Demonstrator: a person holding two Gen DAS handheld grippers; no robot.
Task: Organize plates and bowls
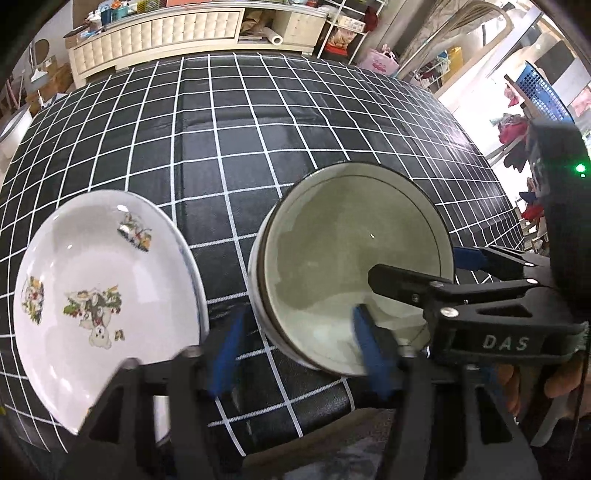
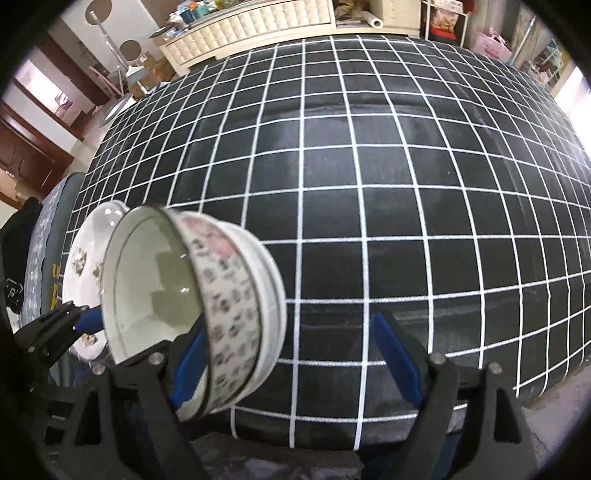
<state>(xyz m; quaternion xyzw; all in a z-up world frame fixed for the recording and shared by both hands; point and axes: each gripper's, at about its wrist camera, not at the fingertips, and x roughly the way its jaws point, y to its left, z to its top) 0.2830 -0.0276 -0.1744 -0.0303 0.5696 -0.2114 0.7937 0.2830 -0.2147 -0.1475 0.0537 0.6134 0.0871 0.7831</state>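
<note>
A stack of patterned bowls (image 1: 351, 266) sits on the checked tablecloth near the front edge; it also shows in the right wrist view (image 2: 207, 295). A white plate with rabbit prints (image 1: 99, 295) lies to its left, on top of another plate, and shows partly in the right wrist view (image 2: 83, 258). My left gripper (image 1: 299, 350) is open, its right finger inside the bowl's near rim, its left finger outside. My right gripper (image 2: 295, 362) is open and empty; its left finger touches the bowls' right side. In the left wrist view its fingers (image 1: 406, 284) straddle the bowls' right rim.
The black tablecloth with a white grid (image 2: 369, 184) covers the table. A cream cabinet (image 1: 159, 33) and shelves with clutter stand beyond the far edge. The table's near edge runs just under both grippers.
</note>
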